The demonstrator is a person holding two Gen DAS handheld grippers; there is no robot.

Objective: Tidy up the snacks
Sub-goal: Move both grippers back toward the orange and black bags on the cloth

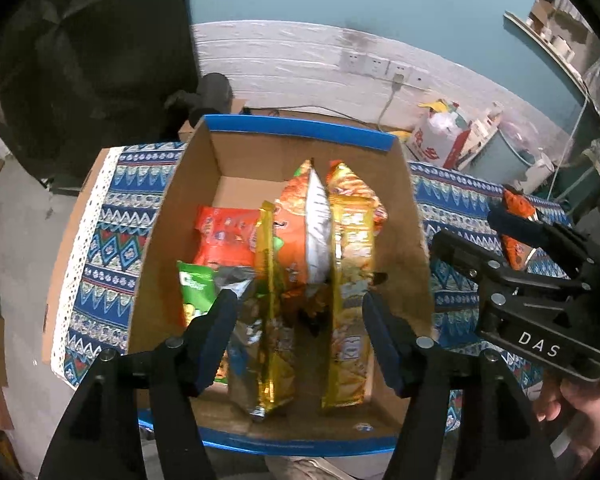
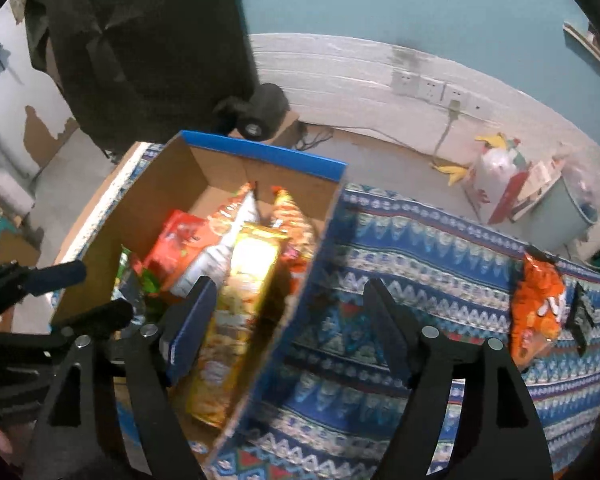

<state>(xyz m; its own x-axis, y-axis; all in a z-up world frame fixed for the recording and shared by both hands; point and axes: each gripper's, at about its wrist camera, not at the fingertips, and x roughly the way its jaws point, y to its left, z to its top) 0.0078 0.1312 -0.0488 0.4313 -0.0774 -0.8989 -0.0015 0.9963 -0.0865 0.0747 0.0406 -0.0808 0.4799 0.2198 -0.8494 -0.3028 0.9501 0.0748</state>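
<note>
A: Progress? We count most snack bags standing in the cardboard box (image 1: 414, 216); 1 orange bag (image 2: 536, 308) left on the patterned cloth (image 2: 440, 248).

B: Claws? Left gripper (image 1: 298, 304) spread wide, empty, over the box. Right gripper (image 2: 288, 308) also released, straddling the box's right wall; orange bag lies well right of it.

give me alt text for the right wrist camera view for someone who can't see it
The open right gripper straddles the near wall of a cardboard box packed with upright snack bags, a gold bag nearest. One orange snack bag lies out on the patterned blue tablecloth.
</note>
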